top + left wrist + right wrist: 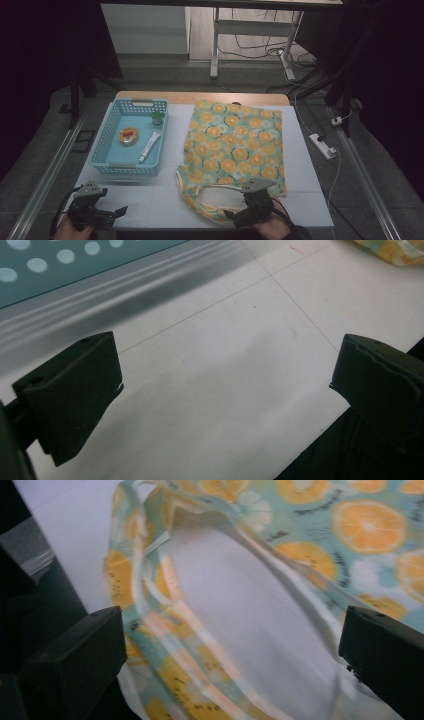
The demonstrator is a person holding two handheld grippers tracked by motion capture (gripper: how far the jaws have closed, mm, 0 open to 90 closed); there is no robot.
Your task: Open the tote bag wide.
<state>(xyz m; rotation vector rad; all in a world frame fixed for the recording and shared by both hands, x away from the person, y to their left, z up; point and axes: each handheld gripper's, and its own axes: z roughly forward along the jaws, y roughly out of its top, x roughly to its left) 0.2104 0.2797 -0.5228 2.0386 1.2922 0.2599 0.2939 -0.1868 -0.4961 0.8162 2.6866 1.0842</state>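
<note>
Bag: orange-slice print tote [235,145] flat on the worktop [310,165], handle loop nearest the right tool.
Right tool [231,216]: jaws wide, over the handle [165,630].
Left tool [121,211]: jaws wide, holding nothing, near the blue basket [102,145].
Writing: none readable.

We see the high view dim, its corners falling to black; both gripper views look soft, with the basket [75,265] edge smeared by blur.

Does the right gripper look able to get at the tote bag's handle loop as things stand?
Probably yes. The right gripper sits open right at the near end of the tote bag, and its handle loop lies flat on the table between the jaws, with nothing covering it.
</note>
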